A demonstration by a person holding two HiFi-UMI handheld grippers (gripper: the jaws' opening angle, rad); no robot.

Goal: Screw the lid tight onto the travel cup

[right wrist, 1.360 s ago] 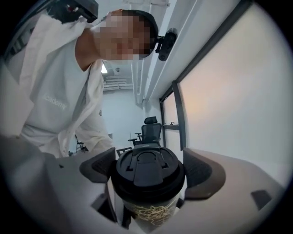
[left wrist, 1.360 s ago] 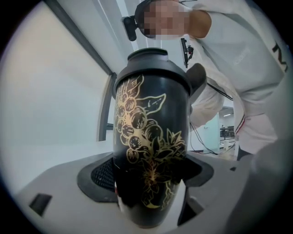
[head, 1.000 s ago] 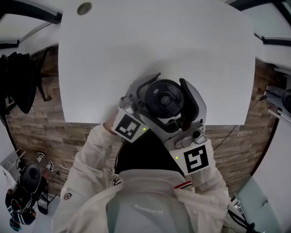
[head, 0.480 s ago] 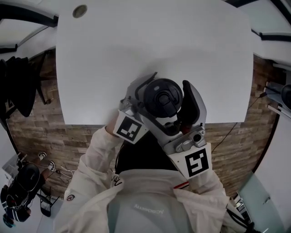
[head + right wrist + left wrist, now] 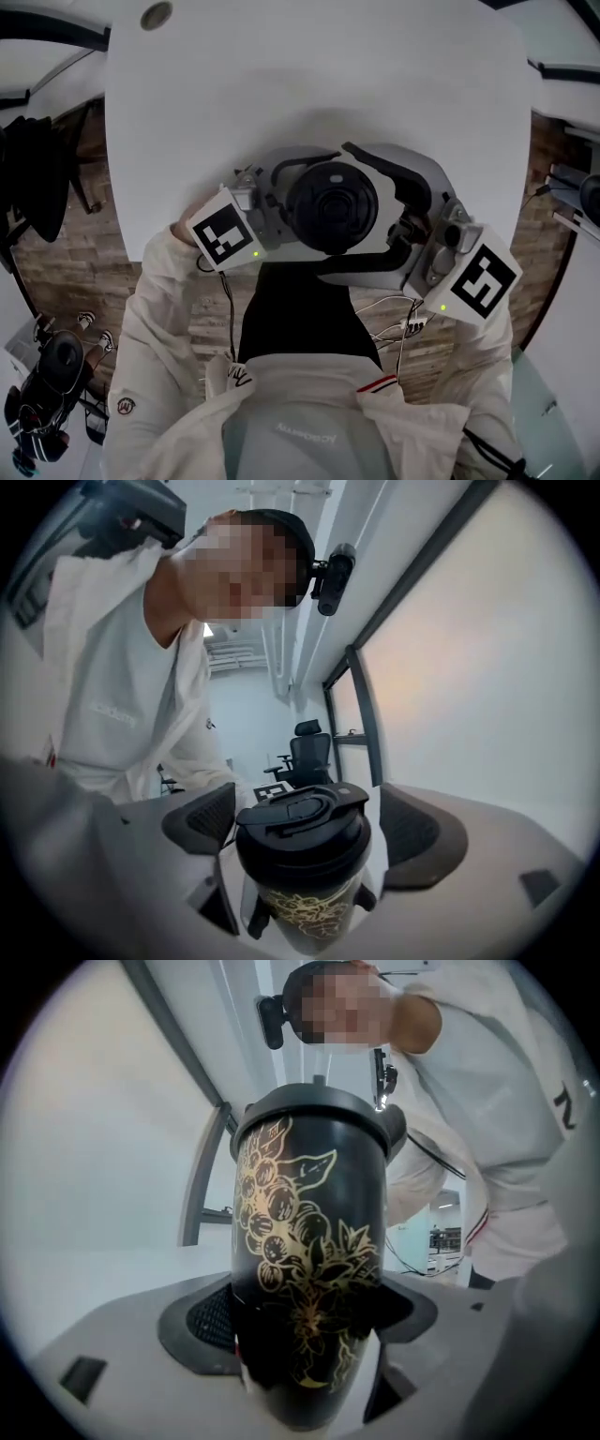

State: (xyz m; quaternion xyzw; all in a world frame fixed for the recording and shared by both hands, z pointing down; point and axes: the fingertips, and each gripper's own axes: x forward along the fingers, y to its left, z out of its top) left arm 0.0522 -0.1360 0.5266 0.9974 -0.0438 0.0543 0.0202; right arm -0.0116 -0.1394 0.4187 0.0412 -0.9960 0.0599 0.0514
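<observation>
Travel cup: black with a gold vine print, upright, held over the near edge of the white table, close to the person's chest. Whether its base touches the tabletop cannot be told. Lid is seated on the rim, flip tab uppermost.

Left gripper: jaws are closed on the cup's body, low down, with the cup lodged deep between them. Right gripper: jaws are clamped about the lid, higher up (the ribbed pads are seen beyond it on both sides, so the hold is judged to lie near the jaw roots).

Key relation: the cup's long axis is vertical. Both grippers are laid near level and square to it, brought in from opposite sides. Tightening is therefore judged to call for a turn about that upright axis, lid against body.

Pose: both forearms are splayed outward, with the left marker cube and right marker cube set wide of the cup.
</observation>
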